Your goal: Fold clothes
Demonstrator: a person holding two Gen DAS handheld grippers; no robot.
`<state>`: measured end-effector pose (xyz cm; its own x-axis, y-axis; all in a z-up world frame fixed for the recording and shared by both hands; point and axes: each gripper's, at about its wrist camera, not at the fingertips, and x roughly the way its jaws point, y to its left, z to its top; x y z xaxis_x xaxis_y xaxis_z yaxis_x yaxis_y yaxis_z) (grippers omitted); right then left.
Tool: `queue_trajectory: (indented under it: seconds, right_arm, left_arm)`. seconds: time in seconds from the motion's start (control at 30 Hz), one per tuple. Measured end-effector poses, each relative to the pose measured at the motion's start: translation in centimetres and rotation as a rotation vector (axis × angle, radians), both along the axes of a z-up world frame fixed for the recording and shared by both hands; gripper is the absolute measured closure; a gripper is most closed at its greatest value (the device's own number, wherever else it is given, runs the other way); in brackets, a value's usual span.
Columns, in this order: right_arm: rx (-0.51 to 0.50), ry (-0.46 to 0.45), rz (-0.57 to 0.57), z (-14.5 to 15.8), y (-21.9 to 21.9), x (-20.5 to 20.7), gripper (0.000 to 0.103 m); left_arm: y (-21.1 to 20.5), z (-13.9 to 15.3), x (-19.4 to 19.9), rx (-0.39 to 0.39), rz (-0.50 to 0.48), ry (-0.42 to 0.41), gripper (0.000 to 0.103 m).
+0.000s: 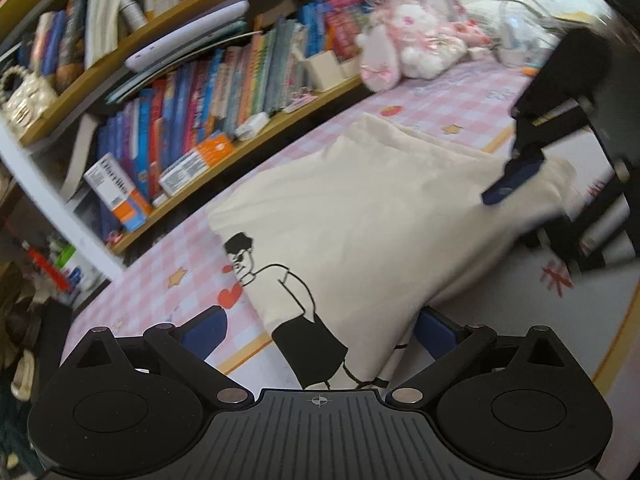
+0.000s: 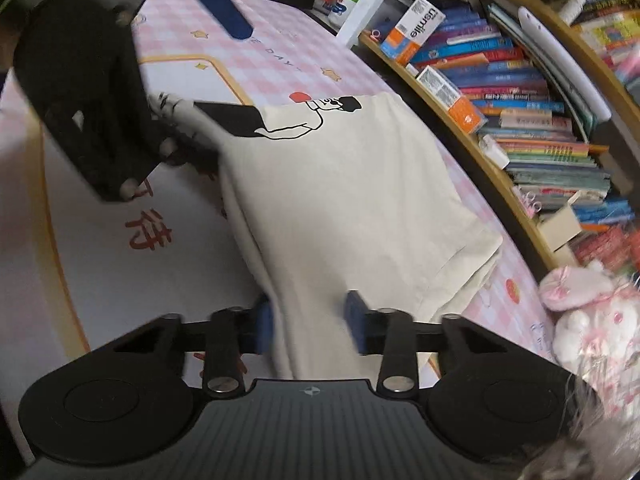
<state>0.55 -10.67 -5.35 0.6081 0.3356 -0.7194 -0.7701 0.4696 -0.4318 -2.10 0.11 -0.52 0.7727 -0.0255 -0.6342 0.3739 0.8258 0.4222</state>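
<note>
**Cream T-shirt between two grippers on a pink checked cloth**

A cream T-shirt (image 1: 360, 216), printed with a cartoon figure in black shorts, lies partly folded on a table cloth (image 1: 440, 104) of pink checks, beside a curved bookshelf (image 1: 168, 128) packed with books.

In the left wrist view the left gripper (image 1: 316, 326) has its blue fingers (image 1: 204, 330) spread wide on either side of the shirt's printed near end; the pads do not press on it. Far right in that view, the right gripper (image 1: 510, 178) shows blurred over the shirt's other end.

The right wrist view alone shows the right gripper (image 2: 310, 320) from behind: its blue pads (image 2: 356, 320) stand on both sides of a raised fold of cream cloth, narrowly apart; whether they pinch it I cannot tell. A pink plush rabbit (image 2: 588, 320) sits at near right there.
</note>
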Motion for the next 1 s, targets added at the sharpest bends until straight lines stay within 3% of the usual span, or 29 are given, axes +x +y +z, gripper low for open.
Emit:
queue_trajectory:
  seconds: [0.03, 0.1, 0.17, 0.23, 0.3, 0.37, 0.5, 0.57, 1.0]
  right_arm:
    - [-0.002, -0.001, -0.003, 0.2, 0.0, 0.0, 0.086]
    - [-0.013, -0.015, -0.004, 0.5, 0.1, -0.2, 0.087]
    - [-0.031, -0.046, 0.003, 0.6, 0.2, -0.6, 0.087]
    - [-0.050, -0.082, 0.010, 0.5, 0.3, -1.2, 0.087]
    - [-0.063, -0.116, 0.016, 0.4, 0.3, -1.7, 0.087]
    - [-0.074, -0.147, 0.018, 0.2, 0.3, -2.1, 0.087]
    - [-0.102, -0.197, 0.019, -0.5, 0.4, -2.6, 0.086]
    - [-0.137, -0.220, 0.023, -1.3, 0.3, -2.8, 0.081]
    - [-0.364, -0.334, 0.069, -4.7, -3.0, -3.8, 0.079]
  left_arm:
    - [0.0, -0.1, -0.1, 0.010, -0.022, 0.002, 0.003]
    - [-0.4, -0.6, -0.8, 0.073, -0.079, -0.011, 0.009]
    - [-0.8, -1.2, -1.4, 0.136, -0.136, -0.025, 0.021]
    - [-1.0, -1.8, -2.2, 0.205, -0.192, -0.049, 0.041]
    - [-1.1, -2.6, -2.9, 0.266, -0.239, -0.063, 0.049]
    - [-1.2, -3.5, -3.4, 0.325, -0.277, -0.072, 0.050]
    - [-0.9, -4.3, -4.1, 0.370, -0.321, -0.081, 0.063]
    - [-0.6, -4.3, -4.2, 0.364, -0.322, -0.087, 0.064]
    - [0.2, -4.6, -4.4, 0.361, -0.357, -0.090, 0.062]
